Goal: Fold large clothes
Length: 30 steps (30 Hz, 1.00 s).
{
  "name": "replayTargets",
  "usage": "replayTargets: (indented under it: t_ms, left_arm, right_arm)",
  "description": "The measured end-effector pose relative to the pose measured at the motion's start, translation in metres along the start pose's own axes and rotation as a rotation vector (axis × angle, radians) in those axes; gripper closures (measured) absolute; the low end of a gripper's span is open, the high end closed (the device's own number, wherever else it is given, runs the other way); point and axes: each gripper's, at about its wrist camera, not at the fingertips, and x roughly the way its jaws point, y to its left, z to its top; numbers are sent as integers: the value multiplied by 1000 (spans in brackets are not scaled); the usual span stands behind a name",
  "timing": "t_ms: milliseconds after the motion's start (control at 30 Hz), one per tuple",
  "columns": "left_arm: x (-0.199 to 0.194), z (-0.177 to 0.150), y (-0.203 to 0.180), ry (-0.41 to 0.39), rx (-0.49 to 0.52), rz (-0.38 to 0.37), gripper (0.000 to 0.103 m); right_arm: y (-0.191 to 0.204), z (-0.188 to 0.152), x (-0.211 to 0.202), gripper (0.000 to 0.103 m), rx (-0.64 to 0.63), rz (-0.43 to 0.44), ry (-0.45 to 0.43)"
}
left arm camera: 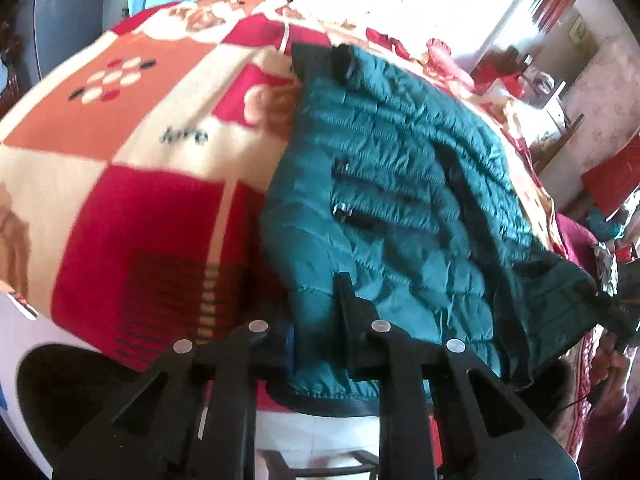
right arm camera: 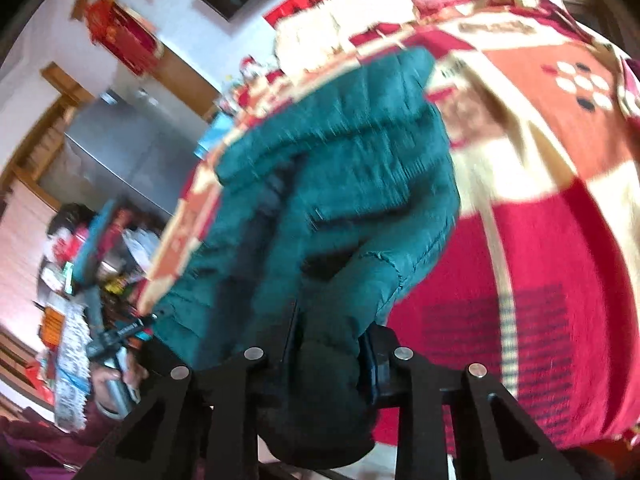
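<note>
Black gripper fingers fill the foreground: the left gripper (left arm camera: 316, 328) and right gripper (right arm camera: 328, 356) each clamp a near hem corner of the teal quilted jacket (left arm camera: 400, 184) – spread across a red patchwork blanket (left arm camera: 132, 216) – likely to fold it away.

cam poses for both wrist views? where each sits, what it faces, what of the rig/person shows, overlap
Left wrist: on the left gripper, angled down over the green jacket on the patchwork blanket; its fingers pinch the near hem; the other gripper-holding hand shows at right.
Right wrist: on the right gripper, facing down over the jacket; its fingers grip bunched fabric; a hand shows lower left.
Shared: jacket and blanket.
</note>
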Motion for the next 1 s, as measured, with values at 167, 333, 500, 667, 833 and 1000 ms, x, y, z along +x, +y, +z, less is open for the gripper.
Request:
replayTargets:
  t_ms: [167, 333, 500, 667, 833, 1000]
  left_arm:
    - [-19, 29, -6, -69, -9, -38, 88]
    - [-25, 68, -14, -169, -13, -26, 88]
    - [-18, 114, -22, -231, -49, -30, 88]
    - [4, 169, -35, -278, -42, 9, 88]
    - [45, 222, -35, -272, -81, 43, 88]
    - [103, 260, -29, -236, -115, 110, 88]
  right_arm:
    - [10, 22, -7, 79, -23, 11, -61]
    - [19, 59, -8, 80, -69, -34, -140]
    - [21, 102, -6, 80, -61, -55, -213]
    - [21, 155, 11, 80, -42, -100, -260]
    - [14, 208, 39, 80, -10, -150, -284]
    - [3, 257, 83, 80, 15, -216, -273]
